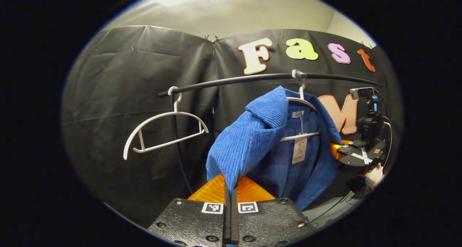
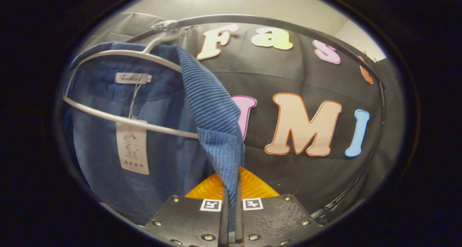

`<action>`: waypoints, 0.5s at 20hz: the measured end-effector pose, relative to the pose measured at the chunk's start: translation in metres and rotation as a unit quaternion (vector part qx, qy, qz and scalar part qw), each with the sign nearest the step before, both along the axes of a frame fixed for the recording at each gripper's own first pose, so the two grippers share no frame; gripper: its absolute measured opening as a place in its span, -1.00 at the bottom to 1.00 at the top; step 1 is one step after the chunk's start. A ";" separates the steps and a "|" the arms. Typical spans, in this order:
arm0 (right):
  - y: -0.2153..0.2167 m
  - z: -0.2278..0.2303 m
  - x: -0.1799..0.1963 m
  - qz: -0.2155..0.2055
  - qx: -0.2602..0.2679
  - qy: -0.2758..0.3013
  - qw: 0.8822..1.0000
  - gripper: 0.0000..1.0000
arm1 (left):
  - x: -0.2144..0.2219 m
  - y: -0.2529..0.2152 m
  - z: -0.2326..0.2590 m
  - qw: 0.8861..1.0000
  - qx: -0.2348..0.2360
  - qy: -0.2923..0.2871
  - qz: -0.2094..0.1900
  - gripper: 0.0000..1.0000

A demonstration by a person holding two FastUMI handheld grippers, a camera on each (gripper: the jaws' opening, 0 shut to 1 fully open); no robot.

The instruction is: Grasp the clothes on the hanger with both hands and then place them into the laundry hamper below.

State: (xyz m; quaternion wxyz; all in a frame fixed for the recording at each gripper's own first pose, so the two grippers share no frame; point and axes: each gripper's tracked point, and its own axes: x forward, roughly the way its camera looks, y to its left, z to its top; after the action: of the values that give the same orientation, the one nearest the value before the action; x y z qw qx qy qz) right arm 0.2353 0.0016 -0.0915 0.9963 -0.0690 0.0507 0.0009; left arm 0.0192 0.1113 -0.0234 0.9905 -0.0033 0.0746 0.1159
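In the left gripper view, the blue corduroy jacket (image 1: 278,146) hangs open on a white hanger (image 1: 301,110) hooked over a black rail (image 1: 252,79). Its ribbed cloth is bright blue, the lining smoother and darker, and a paper tag (image 1: 299,149) dangles inside below the collar. One front edge of the jacket is drawn out toward the camera and runs down into the left gripper (image 1: 230,200), whose two fingers are closed together with the cloth pinched between them. The gripper points forward and slightly up at the rail. To the left on the same rail hangs a bare white hanger (image 1: 164,131), well apart from the jacket. At the right edge the other gripper (image 1: 355,151) sits just beside the jacket's far side, with a hand (image 1: 373,175) below it – whether it touches the cloth there is hard to tell from this angle. Black cloth walls the booth behind, under a pale ceiling.

In the right gripper view, the jacket (image 2: 144,131) fills the left half, seen from close by, with the hanger's (image 2: 122,92) white arms crossing the open collar and the tag (image 2: 132,148) hanging from the neck label. A ribbed front edge falls from the hanger's shoulder straight into the right gripper (image 2: 231,207) – its fingers are pressed shut on that strip of cloth. The rail (image 2: 288,25) arcs overhead, and the black cloth wall stands behind.
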 end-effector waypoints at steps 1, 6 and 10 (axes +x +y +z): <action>-0.006 0.004 0.002 -0.004 -0.003 -0.005 1.000 -0.86 | -0.001 0.004 0.003 1.000 0.001 -0.002 0.005 -1.00; -0.026 0.024 0.015 -0.022 -0.001 -0.027 0.999 -0.85 | -0.003 0.024 0.023 0.999 0.005 -0.020 0.026 -1.00; -0.036 0.035 0.022 -0.031 0.002 -0.047 0.998 -0.89 | 0.000 0.039 0.035 0.999 0.004 -0.029 0.036 -0.96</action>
State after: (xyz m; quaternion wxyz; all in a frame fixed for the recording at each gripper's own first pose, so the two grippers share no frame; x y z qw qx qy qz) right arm 0.2572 -0.0342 -0.0567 0.9973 -0.0654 0.0059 -0.0329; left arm 0.0195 0.1499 0.0113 0.9874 -0.0053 0.0447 0.1517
